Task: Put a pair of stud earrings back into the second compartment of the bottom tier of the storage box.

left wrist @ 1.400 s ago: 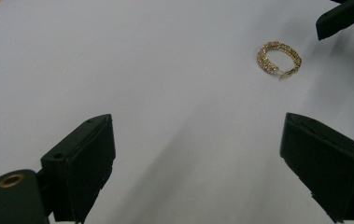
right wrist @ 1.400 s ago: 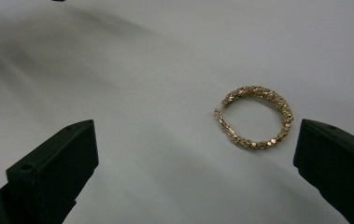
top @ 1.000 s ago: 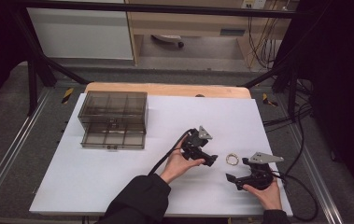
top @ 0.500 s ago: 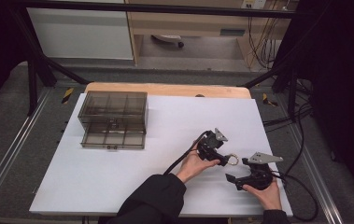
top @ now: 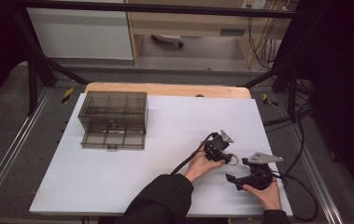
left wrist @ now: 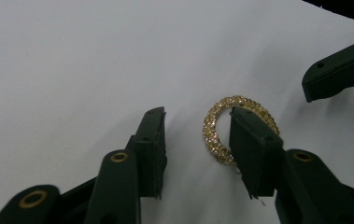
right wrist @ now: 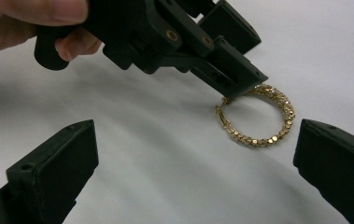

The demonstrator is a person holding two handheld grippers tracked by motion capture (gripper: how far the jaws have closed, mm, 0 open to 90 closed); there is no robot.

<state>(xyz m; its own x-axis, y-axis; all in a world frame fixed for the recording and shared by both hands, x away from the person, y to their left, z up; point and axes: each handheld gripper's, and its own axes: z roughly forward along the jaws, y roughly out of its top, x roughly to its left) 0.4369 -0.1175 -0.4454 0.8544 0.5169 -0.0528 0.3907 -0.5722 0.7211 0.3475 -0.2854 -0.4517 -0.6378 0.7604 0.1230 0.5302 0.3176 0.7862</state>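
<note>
A gold hoop earring (left wrist: 240, 130) studded with small stones lies flat on the white counter (top: 165, 154), at about four o'clock on the sheet. The left hand-held gripper (left wrist: 198, 140) is released, its jaws apart astride the hoop's near rim (one jaw inside the ring, one outside). The right hand-held gripper (right wrist: 193, 163) hangs just beside it, jaws wide apart. At ten o'clock stands a smoky clear compartment box (top: 114, 119), its contents too dim to tell.
</note>
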